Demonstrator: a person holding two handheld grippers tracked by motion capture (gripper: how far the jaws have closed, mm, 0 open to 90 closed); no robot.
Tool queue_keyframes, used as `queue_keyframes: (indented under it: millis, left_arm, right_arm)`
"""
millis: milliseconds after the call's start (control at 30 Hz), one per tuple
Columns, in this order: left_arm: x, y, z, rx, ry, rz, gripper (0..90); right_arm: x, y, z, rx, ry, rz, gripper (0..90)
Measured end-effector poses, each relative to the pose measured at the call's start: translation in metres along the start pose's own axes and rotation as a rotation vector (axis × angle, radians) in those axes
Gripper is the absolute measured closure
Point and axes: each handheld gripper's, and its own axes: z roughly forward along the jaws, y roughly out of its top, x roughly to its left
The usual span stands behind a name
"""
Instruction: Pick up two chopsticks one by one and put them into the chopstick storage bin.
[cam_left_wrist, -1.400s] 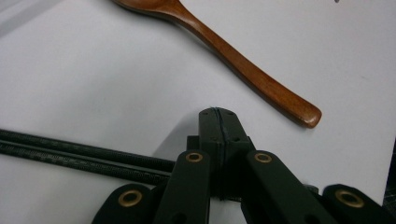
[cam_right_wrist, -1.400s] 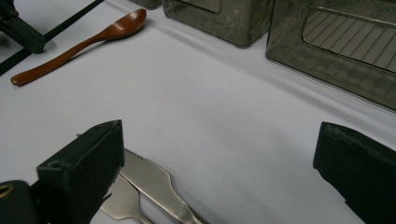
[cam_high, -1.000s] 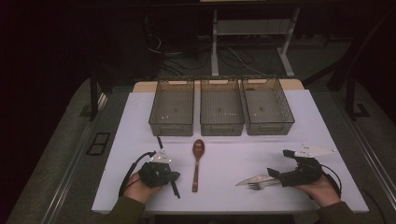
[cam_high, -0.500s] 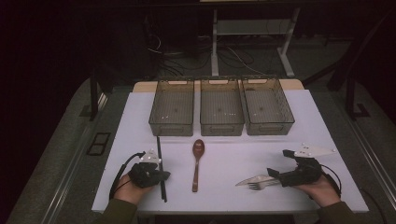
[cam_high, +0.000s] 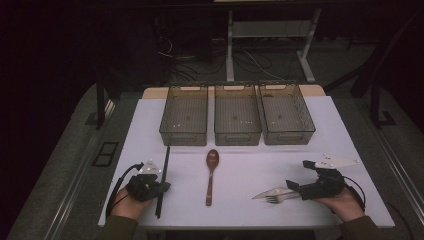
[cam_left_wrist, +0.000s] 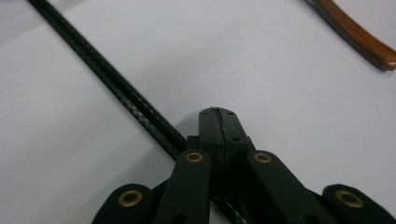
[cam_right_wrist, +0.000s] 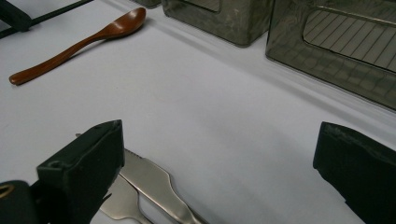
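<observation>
Black carbon rod (cam_high: 162, 180) lies on the white desk (cam_high: 240, 160) at seven o'clock; my left gripper (cam_left_wrist: 218, 122) rests on it, jaws closed together. My right gripper (cam_right_wrist: 219, 172), at four o'clock, has open jaws beside a steel fork (cam_right_wrist: 154, 184).

Chopstick (cam_left_wrist: 107, 77) end — hidden under claw (cam_left_wrist: 218, 122)

Glossy wooden spoon (cam_high: 211, 172), woven carbon-fibre stick (cam_left_wrist: 107, 74), shiny metal cutlery (cam_right_wrist: 149, 184).
</observation>
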Motion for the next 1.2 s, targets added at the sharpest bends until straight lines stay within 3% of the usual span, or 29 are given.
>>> queue_keyframes:
  millis: [500, 633, 833, 900, 1067, 1200]
  left_arm:
    - [0.017, -0.009, -0.012, 0.017, 0.104, -0.027, 88.8]
    - [0.023, -0.012, -0.014, 0.007, 0.152, -0.041, 88.8]
    - [0.025, -0.013, -0.014, -0.003, 0.158, -0.052, 88.7]
    - [0.026, -0.015, -0.015, -0.013, 0.132, -0.063, 88.7]
    - [0.027, -0.017, -0.021, -0.092, 0.095, -0.112, 85.8]
    - [0.029, -0.026, -0.029, -0.135, 0.135, -0.14, 80.0]
  right_arm:
    - [0.0, 0.0, 0.0, 0.0, -0.001, 0.001, 1.5]
    - [0.0, 0.0, 0.0, 0.0, -0.001, 0.001, 1.5]
    - [0.0, 0.0, 0.0, 0.001, 0.001, 0.001, 1.5]
    - [0.0, 0.0, 0.0, 0.001, 0.0, 0.001, 1.5]
    - [0.0, 0.0, 0.0, 0.001, 0.001, 0.001, 1.5]
    - [0.0, 0.0, 0.0, 0.002, 0.001, 0.001, 1.5]
